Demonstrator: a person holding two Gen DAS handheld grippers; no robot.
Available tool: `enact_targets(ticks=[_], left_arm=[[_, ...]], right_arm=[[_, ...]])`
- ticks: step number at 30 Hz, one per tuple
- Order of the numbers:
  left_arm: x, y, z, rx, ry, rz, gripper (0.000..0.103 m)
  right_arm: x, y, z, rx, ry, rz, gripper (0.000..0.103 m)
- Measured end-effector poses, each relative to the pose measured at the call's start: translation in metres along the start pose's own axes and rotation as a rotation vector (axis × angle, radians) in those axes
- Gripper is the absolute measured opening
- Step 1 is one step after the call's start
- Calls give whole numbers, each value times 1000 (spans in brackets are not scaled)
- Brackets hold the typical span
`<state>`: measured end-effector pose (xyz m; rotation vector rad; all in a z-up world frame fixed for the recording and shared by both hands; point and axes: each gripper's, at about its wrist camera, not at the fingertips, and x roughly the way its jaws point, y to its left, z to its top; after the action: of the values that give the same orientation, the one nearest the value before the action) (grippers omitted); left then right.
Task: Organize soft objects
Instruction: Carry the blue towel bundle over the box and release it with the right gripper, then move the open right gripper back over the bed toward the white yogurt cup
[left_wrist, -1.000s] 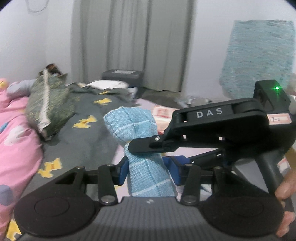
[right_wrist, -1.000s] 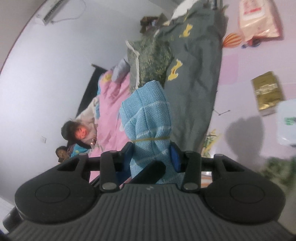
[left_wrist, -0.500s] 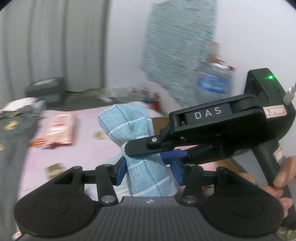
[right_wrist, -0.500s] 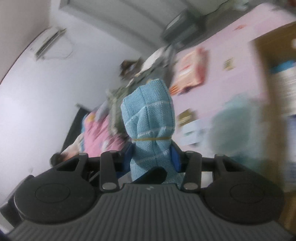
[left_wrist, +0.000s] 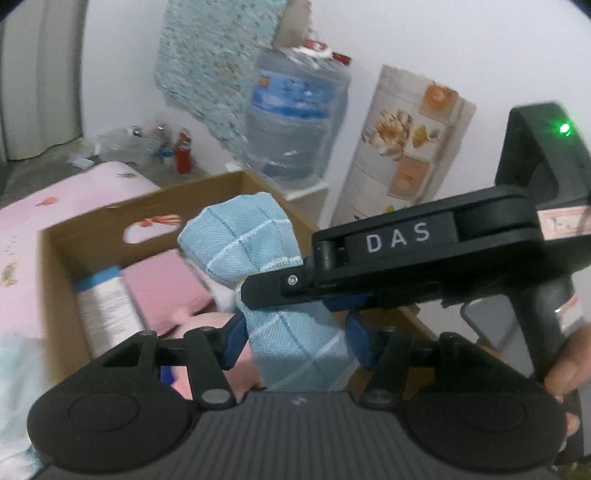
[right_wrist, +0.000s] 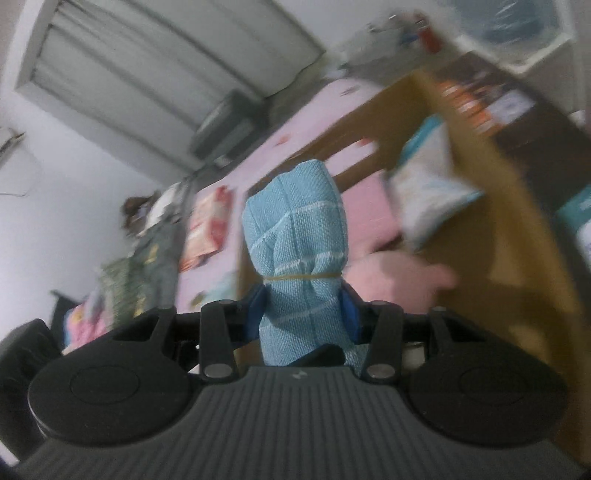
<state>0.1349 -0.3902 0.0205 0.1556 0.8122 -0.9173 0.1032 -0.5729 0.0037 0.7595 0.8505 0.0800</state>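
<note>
Left wrist view: rolled blue towel (left_wrist: 258, 240) between left gripper (left_wrist: 295, 341) jaws, now opening, pads just off cloth; right gripper (left_wrist: 321, 291) clamps across roll from right, above open cardboard box (left_wrist: 51, 280) holding pink folded cloth (left_wrist: 166, 291), likely for handing off before drop-in. Right wrist view: right gripper (right_wrist: 304, 308) jaws closed on towel (right_wrist: 295, 229) below rubber band (right_wrist: 301, 276); band unseen from left.

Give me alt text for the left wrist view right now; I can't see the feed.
A rolled blue checked towel stands between the left tongs, whose jaws are opening, while the right tongs reach across it from the right. Behind it sits an open cardboard box holding a pink folded cloth and a white roll.
</note>
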Motion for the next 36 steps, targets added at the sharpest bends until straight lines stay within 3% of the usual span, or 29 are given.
enact_targets(ticks=[2, 6, 12, 20, 27, 36], left_arm=[[21, -6, 0, 6, 41, 4, 73], [37, -7, -7, 3, 99, 25, 74], [32, 8, -11, -44, 101, 45, 74], [-21, 17, -17, -43, 29, 85, 77], [-93, 43, -39, -73, -73, 143, 80], [-190, 102, -92, -159, -199, 367, 81]], right_arm=[[-2, -10, 4, -31, -28, -71, 44], [4, -32, 6, -30, -49, -154, 44], [5, -47, 0, 10, -54, -138, 44], [-24, -20, -17, 38, -108, -26, 45], [-36, 19, -40, 27, -145, 86, 51], [-8, 98, -69, -73, -90, 243, 54]])
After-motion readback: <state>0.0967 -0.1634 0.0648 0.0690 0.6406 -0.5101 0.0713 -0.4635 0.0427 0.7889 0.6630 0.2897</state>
